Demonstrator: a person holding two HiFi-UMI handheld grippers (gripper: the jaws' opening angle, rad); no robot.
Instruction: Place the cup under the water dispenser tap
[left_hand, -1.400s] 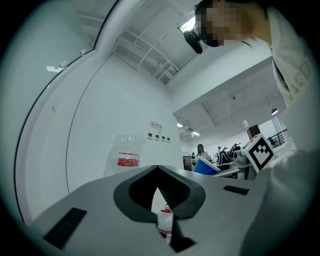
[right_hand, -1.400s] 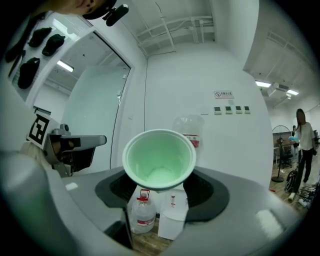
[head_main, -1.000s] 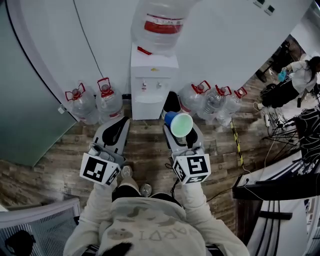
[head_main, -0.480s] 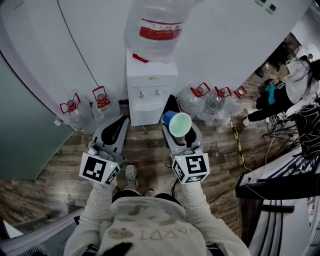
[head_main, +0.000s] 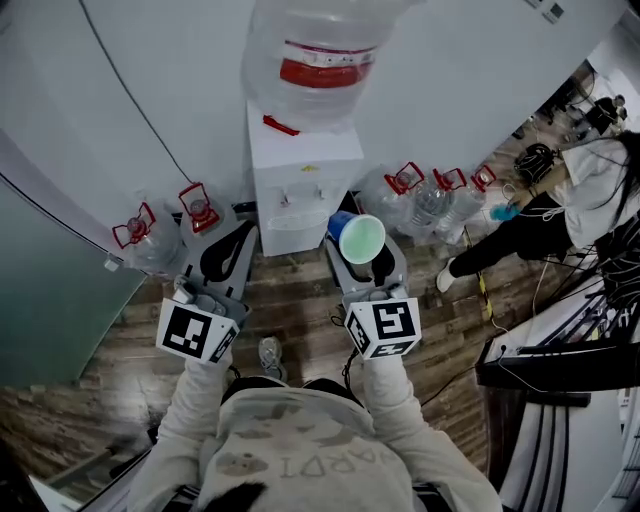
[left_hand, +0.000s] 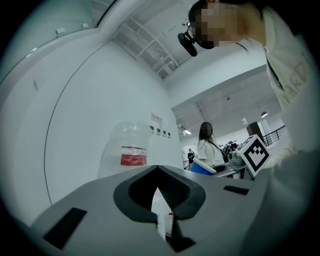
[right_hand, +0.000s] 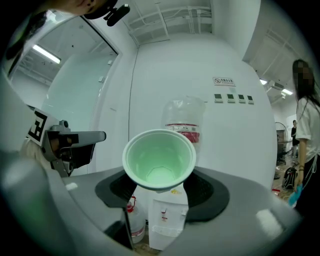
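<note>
A white water dispenser (head_main: 300, 170) stands against the wall with a big bottle (head_main: 318, 55) on top and its taps (head_main: 301, 196) on the front. My right gripper (head_main: 363, 252) is shut on a cup (head_main: 359, 238), blue outside and pale green inside, held on its side just right of the dispenser's front. In the right gripper view the cup (right_hand: 159, 159) fills the space between the jaws, mouth toward the camera, with the dispenser (right_hand: 167, 220) behind it. My left gripper (head_main: 226, 256) hangs left of the dispenser, jaws together and empty (left_hand: 158, 172).
Spare water jugs with red handles stand on the wooden floor, on the left (head_main: 196, 214) and on the right (head_main: 405, 192) of the dispenser. A person (head_main: 545, 210) bends over at the right. Cables and a dark desk (head_main: 560, 365) lie at the lower right.
Both grippers have come closer to the dispenser, which now looks larger and nearer. The cup stays in the right gripper. The person at the right has shifted.
</note>
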